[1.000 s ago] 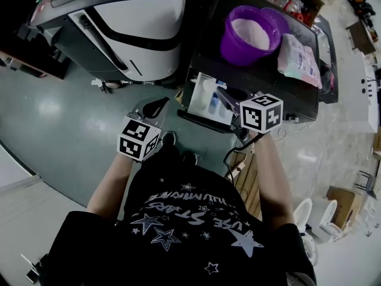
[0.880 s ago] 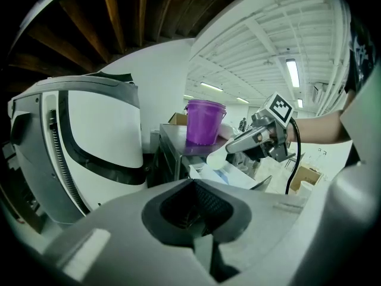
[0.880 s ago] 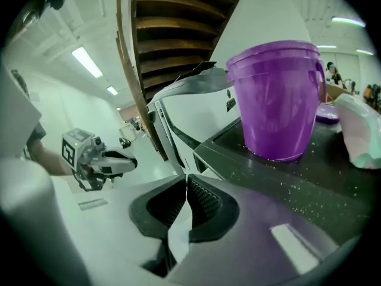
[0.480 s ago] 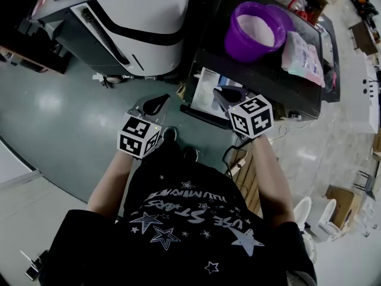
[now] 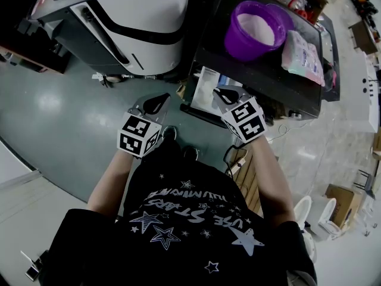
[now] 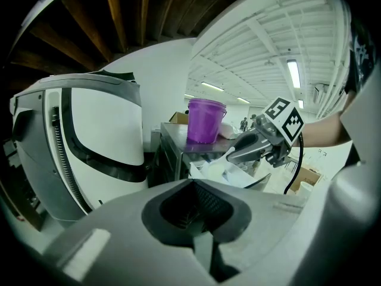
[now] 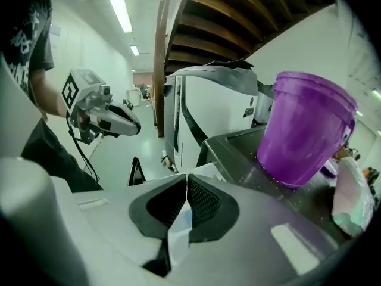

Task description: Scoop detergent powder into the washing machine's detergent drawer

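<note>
Pulled-out detergent drawer [image 5: 201,87] above a glossy grey floor [image 5: 65,112].
The left gripper [image 5: 156,104] hangs beside it, jaws pressed together, empty; the right gripper [image 5: 225,93] pinches a white scoop [image 7: 178,234] over the drawer's front edge; floor lies open leftward.

Your purple bucket [image 5: 256,31] looks like smooth plastic, the scoop [image 7: 178,230] pale plastic; the white machine [image 5: 143,22] has a glossy shell, the floor [image 5: 53,118] is shiny, your shirt [image 5: 184,219] cloth.
</note>
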Tool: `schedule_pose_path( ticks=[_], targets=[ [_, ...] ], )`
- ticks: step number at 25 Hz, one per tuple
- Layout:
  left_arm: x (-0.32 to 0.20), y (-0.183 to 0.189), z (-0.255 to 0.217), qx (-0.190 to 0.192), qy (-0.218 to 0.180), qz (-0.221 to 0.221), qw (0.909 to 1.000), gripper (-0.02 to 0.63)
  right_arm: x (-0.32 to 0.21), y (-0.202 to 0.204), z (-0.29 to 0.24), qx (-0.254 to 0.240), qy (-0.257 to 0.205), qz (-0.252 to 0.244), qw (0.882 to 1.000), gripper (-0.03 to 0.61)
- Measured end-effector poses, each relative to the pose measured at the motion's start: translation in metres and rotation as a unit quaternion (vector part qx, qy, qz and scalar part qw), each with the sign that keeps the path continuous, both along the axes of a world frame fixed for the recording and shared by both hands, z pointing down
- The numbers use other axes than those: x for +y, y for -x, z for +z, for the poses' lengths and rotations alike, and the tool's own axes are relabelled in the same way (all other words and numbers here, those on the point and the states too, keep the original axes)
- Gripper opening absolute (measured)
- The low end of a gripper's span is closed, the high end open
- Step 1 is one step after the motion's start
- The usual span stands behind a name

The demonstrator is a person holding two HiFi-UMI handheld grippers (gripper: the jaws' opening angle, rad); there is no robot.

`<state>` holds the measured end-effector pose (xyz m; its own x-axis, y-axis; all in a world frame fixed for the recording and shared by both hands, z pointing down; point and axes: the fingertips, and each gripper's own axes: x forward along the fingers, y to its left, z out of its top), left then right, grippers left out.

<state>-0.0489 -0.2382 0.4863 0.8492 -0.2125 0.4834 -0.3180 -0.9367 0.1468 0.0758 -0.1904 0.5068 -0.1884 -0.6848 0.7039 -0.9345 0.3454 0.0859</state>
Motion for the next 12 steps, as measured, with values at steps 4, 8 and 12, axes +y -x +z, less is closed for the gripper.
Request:
schedule_pose_path(
  ticks=[4, 8, 12],
  targets=[
    [0.0009, -0.0028, -0.0005, 0.000, 0.000, 0.001, 1.0000, 0.002, -0.0010, 0.0042, -0.0021, 0.045, -0.007, -0.031, 0.998, 0.034],
    [-0.0004, -0.0053, -0.0004, 0.001, 0.000, 0.001, 1.0000, 0.002, -0.0037, 0.0050, -0.0009, 0.105, -0.015, -0.067, 0.992, 0.034],
    [-0.0014, -0.0067, -0.0010, 0.001, -0.002, -0.001, 1.0000, 0.002, -0.0057, 0.0054, 0.0000, 0.159, -0.023, -0.101, 0.982, 0.034]
  ],
)
